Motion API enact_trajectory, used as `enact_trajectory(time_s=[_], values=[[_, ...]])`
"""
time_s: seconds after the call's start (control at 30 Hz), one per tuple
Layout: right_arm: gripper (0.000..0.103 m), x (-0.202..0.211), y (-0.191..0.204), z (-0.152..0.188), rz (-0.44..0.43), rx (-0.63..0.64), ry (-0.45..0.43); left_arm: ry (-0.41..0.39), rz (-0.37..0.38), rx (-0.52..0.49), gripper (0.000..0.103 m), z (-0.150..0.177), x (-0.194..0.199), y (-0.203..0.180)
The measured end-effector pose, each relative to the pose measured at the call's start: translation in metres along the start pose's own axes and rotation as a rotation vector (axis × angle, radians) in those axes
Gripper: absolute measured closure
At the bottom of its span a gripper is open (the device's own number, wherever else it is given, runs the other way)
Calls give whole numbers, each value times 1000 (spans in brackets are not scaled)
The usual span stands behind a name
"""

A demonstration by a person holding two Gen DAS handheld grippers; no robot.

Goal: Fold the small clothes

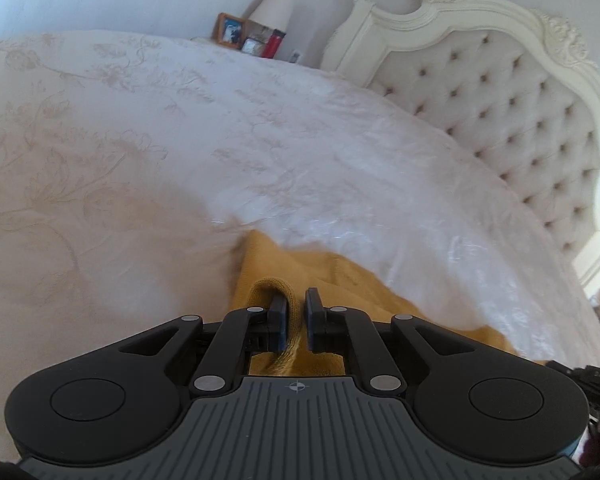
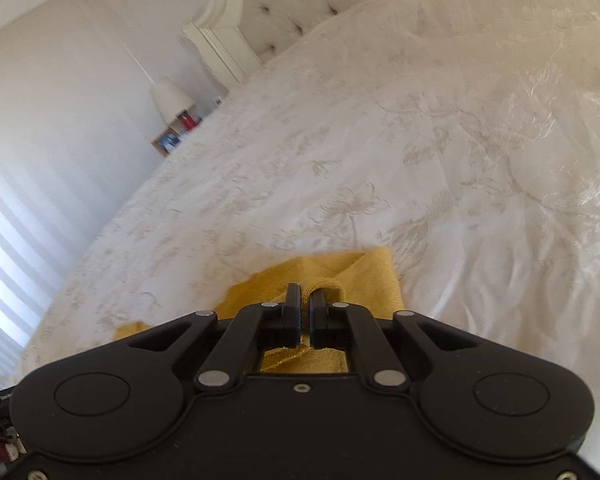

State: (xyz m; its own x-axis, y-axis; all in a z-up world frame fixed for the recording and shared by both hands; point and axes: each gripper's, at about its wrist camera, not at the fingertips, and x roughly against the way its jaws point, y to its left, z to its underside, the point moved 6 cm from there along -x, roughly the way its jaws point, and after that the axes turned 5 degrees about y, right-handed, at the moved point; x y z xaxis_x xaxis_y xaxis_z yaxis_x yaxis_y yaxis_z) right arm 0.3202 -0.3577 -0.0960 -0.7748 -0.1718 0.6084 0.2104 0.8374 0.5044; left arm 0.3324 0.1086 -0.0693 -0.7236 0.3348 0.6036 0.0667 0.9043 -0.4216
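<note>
A mustard-yellow knit garment (image 1: 324,280) lay rumpled on the bed, a ribbed edge lifted from it, its folded layers spread flat beyond.

Left gripper (image 1: 296,312): black linkage arms with silver pivot pins, round black caps at 4 and 8 o'clock, grey ribbed plate with a small crosshair mark, blue-edged pads. Right gripper (image 2: 305,310): same black arms and silver pins, plain black plate, one screw at centre, two more at bottom corners.
</note>
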Motion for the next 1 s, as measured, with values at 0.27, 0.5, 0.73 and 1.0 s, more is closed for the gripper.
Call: enact_trajectory(time_s=[0.27,0.5,0.73,1.0], values=[[53,10,-3,-1,47,69,-74,-85,-85,-59,31,-9,24,6],[50,40,10,31,37,230,-19,-40,-37,-304,29,35,62,-32],[50,25,8,55,92,261,86,62,-9,-465,29,89,43,-59],[95,28,21,62,128,343,110,105,-27,-483,29,109,32,-58]])
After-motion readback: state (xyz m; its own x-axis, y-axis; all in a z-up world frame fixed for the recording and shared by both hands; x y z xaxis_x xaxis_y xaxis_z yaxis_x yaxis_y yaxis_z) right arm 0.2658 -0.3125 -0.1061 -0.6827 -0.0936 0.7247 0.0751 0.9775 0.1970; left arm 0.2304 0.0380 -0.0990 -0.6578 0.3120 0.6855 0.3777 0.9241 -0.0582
